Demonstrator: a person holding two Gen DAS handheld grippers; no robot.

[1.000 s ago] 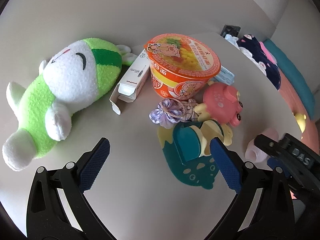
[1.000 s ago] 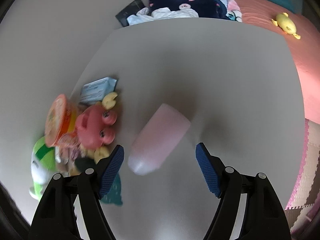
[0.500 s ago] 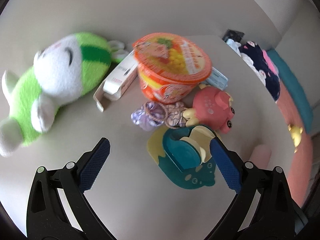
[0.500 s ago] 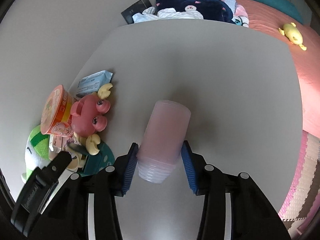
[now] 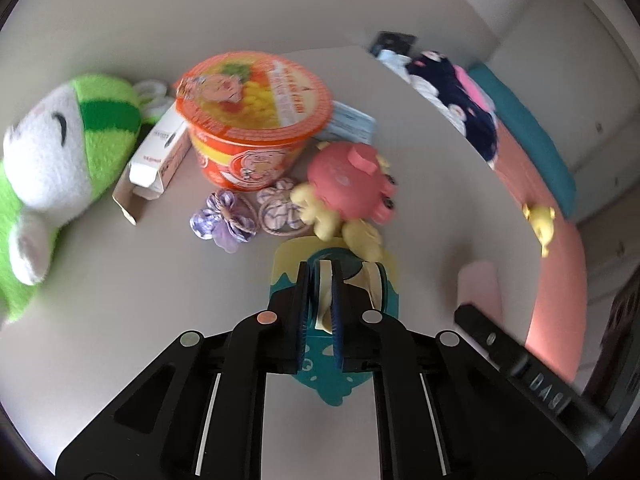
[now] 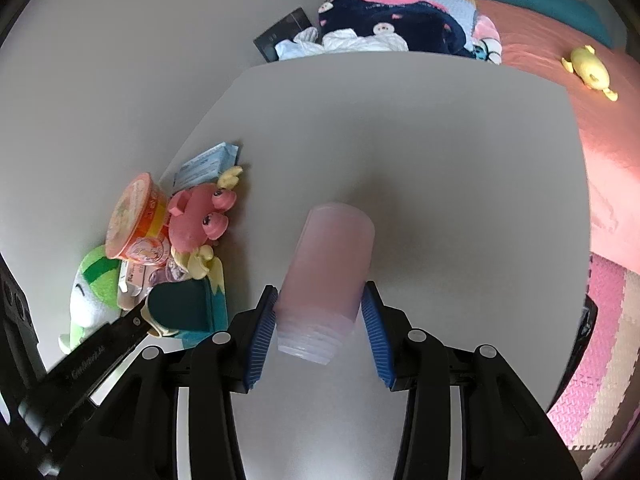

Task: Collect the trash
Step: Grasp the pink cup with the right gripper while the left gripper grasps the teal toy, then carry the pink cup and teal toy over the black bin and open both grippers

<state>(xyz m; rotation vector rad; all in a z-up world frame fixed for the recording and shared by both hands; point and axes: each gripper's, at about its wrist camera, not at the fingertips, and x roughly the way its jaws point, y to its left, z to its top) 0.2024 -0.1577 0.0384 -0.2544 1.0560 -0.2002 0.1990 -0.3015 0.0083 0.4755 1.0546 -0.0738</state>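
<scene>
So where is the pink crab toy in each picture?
Left wrist view: the pink crab toy sits just right of centre, to the lower right of the orange noodle cup.
Right wrist view: the crab is at the left, just right of the noodle cup.
Shared landmark: the noodle cup, right beside the crab in both.

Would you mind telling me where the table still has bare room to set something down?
The table is bare from the pink cup stack to its far edge by the clothes pile and the pink bedding. The left corner is crowded: noodle bowl, pink crab toy, green plush.
</scene>
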